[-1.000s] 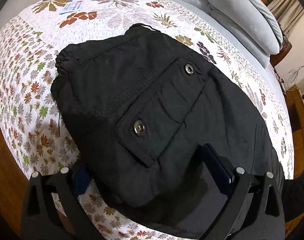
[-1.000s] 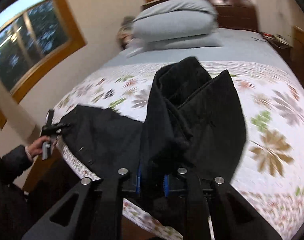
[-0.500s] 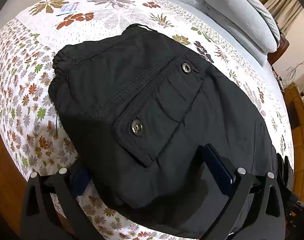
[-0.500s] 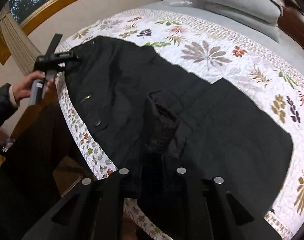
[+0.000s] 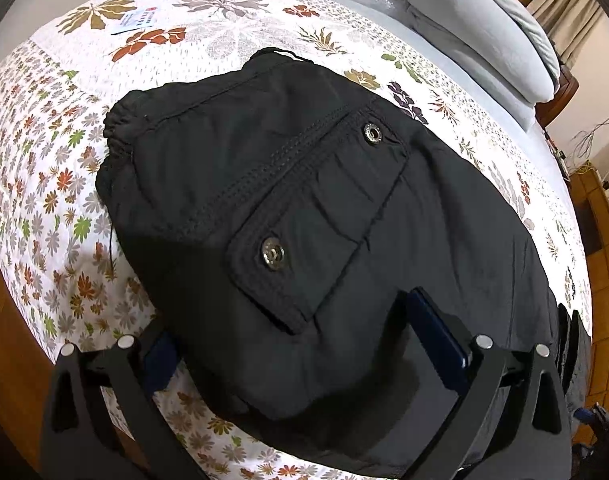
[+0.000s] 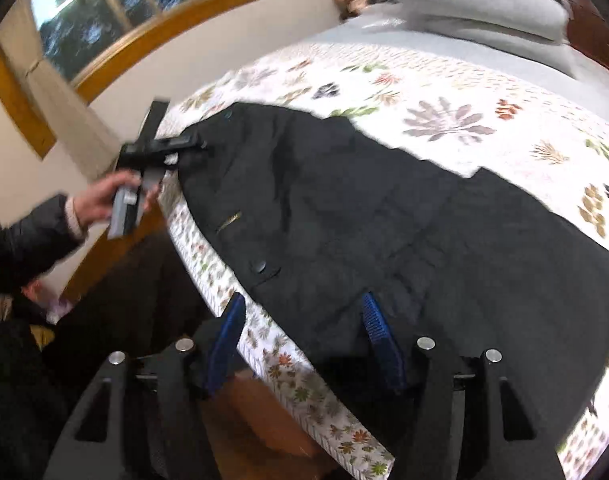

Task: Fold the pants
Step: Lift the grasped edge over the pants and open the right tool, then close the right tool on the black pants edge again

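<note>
Black pants (image 6: 404, 216) lie folded flat on a floral quilted bed (image 6: 444, 92), their long axis running from the far left to the near right along the bed's near edge. The right hand-held gripper (image 6: 304, 344) has just been opening; its jaws stand spread over the pants' near edge, nothing pinched. The left hand-held gripper (image 5: 304, 356), also spread, sits at the opposite end by the snap pocket (image 5: 316, 220), straddling cloth without gripping it.
</note>
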Action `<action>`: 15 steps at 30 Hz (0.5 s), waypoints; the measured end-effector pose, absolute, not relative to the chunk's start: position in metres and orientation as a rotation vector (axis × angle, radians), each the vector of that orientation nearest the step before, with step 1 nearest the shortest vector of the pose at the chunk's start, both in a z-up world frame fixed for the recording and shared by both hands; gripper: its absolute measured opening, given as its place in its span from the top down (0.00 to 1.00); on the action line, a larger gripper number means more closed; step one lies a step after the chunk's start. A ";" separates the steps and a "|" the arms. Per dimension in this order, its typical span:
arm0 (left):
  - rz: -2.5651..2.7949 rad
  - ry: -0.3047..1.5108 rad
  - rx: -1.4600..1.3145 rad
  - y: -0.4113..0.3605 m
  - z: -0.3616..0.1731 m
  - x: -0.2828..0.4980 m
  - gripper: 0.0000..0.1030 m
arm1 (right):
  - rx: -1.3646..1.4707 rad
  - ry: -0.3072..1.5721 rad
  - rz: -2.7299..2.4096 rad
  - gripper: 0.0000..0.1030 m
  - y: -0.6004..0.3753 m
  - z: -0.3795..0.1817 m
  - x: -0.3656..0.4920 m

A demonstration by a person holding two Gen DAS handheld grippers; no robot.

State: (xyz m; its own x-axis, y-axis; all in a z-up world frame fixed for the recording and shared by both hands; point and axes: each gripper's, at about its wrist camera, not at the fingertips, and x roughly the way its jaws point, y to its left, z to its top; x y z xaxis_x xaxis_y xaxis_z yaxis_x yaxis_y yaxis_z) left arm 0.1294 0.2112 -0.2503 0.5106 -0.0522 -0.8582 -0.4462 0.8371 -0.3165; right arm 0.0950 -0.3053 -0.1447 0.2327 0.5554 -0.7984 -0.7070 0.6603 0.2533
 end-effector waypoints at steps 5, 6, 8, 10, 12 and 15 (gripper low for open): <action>0.257 1.018 -0.547 0.210 -0.251 0.130 0.02 | -0.193 1.048 0.791 0.40 -0.313 -0.156 0.094; 0.257 1.017 -0.545 0.210 -0.251 0.130 0.02 | -0.191 1.052 0.789 0.40 -0.311 -0.160 0.092; 0.258 1.016 -0.540 0.210 -0.251 0.130 0.02 | -0.236 1.048 0.765 0.40 -0.307 -0.167 0.088; 0.258 1.015 -0.542 0.209 -0.250 0.130 0.02 | -0.310 1.046 0.722 0.45 -0.300 -0.177 0.087; 0.258 1.017 -0.539 0.209 -0.250 0.130 0.02 | -0.346 1.042 0.707 0.53 -0.296 -0.182 0.088; 0.258 1.016 -0.539 0.209 -0.250 0.130 0.02 | -0.308 1.066 0.728 0.78 -0.296 -0.184 0.092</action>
State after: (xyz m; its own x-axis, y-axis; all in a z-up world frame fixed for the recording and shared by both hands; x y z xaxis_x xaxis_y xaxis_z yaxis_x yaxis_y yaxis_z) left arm 0.1300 0.2090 -0.2501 0.5109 -0.0411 -0.8587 -0.4462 0.8411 -0.3057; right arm 0.0916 -0.2958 -0.1842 0.2826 0.3906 -0.8761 -0.6736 0.7310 0.1086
